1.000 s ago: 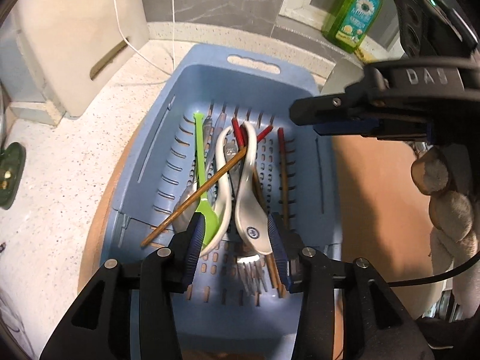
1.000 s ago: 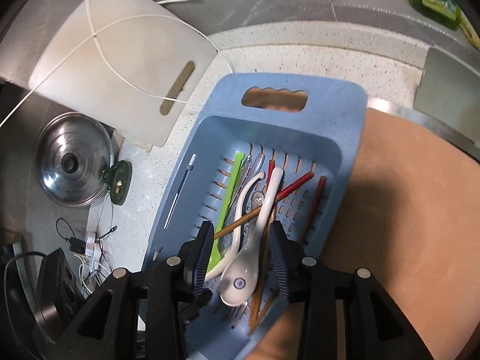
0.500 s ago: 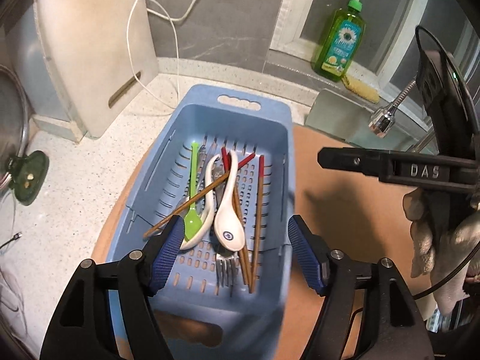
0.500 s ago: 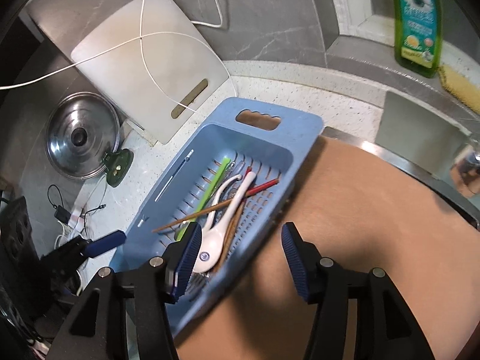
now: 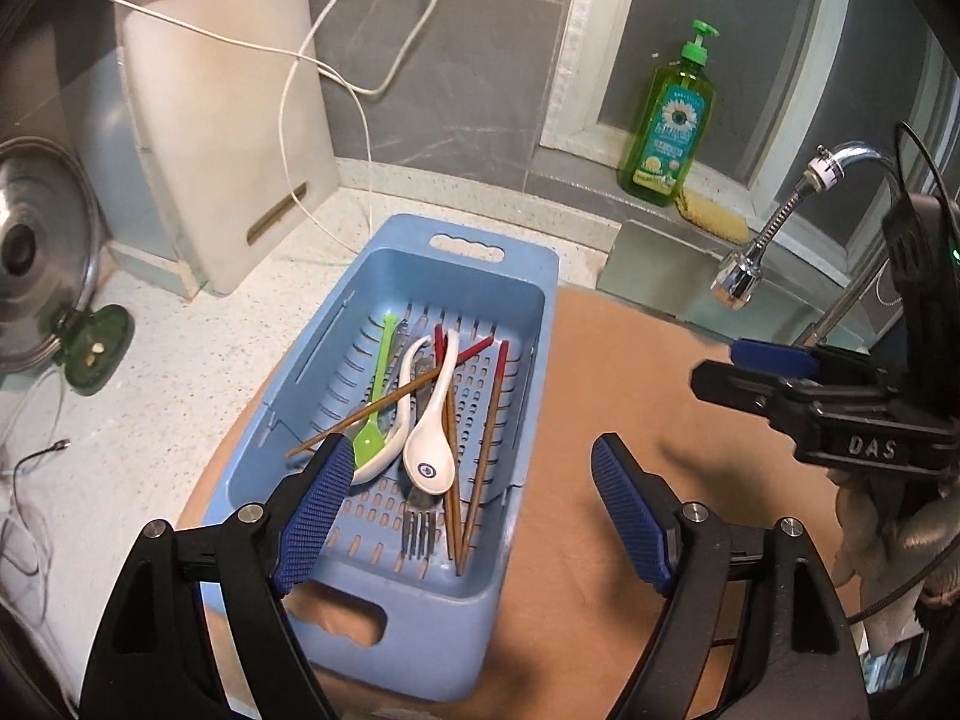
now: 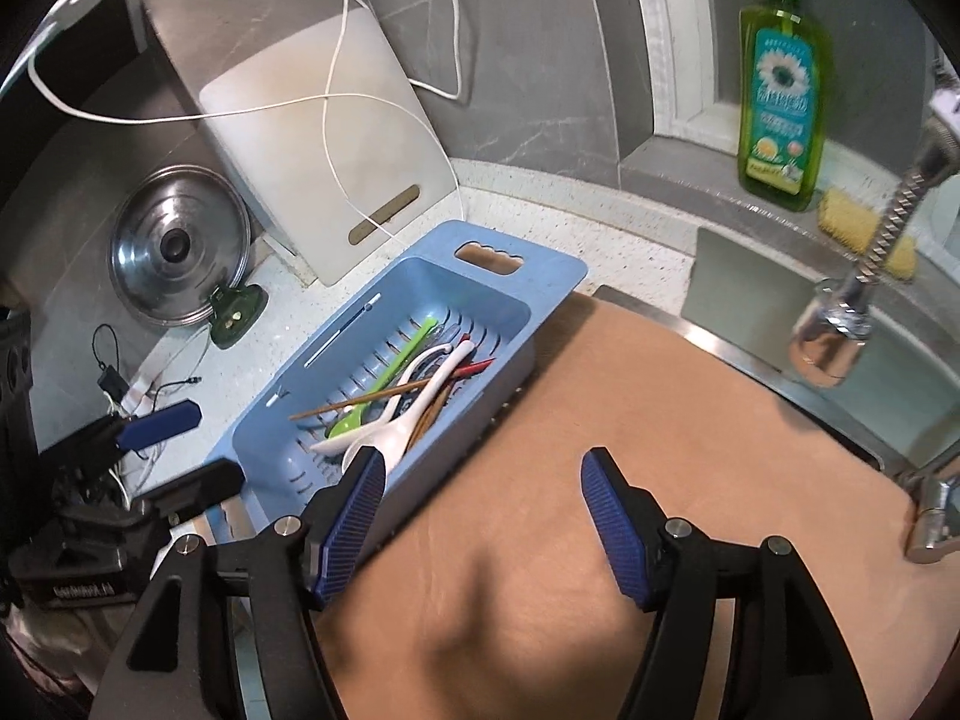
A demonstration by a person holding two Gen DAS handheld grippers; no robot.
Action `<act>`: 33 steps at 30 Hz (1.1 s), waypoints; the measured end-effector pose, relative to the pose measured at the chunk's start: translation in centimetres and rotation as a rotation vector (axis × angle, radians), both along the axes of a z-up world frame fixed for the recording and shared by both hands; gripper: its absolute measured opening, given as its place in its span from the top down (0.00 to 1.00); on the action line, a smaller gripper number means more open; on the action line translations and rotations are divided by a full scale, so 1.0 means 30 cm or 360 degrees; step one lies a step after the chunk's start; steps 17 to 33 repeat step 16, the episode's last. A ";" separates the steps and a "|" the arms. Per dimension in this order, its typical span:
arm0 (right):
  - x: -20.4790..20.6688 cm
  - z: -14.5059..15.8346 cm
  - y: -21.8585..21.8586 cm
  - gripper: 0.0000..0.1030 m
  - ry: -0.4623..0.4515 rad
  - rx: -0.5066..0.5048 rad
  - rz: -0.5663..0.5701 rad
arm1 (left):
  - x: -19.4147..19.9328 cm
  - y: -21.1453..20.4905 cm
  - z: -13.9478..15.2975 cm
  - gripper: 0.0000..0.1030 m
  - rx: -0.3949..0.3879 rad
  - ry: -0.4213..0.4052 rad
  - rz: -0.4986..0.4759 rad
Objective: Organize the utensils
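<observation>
Grey marbled wall tiles rise behind the speckled white surface. A white-framed window ledge sits at the far right corner, above a steel sink.

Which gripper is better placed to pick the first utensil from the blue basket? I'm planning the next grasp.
Probably left. The open left gripper looks straight down the blue slotted plastic basket, framing the white ceramic spoon. The open right gripper sits over the tan wooden board, beside the basket.

The blue basket holds 2 white spoons, 1 green spoon, 1 fork and several chopsticks.
</observation>
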State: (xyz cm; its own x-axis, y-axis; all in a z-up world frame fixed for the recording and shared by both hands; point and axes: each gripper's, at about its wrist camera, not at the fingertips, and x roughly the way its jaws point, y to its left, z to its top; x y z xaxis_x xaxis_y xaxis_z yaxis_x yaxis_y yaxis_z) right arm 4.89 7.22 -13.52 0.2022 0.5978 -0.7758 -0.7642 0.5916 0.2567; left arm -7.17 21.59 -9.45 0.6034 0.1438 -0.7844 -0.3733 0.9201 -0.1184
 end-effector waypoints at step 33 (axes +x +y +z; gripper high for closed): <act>-0.028 0.004 -0.155 0.38 -0.0043 0.0015 -0.0073 | -0.076 -0.092 0.078 0.21 0.0118 -0.0182 0.0140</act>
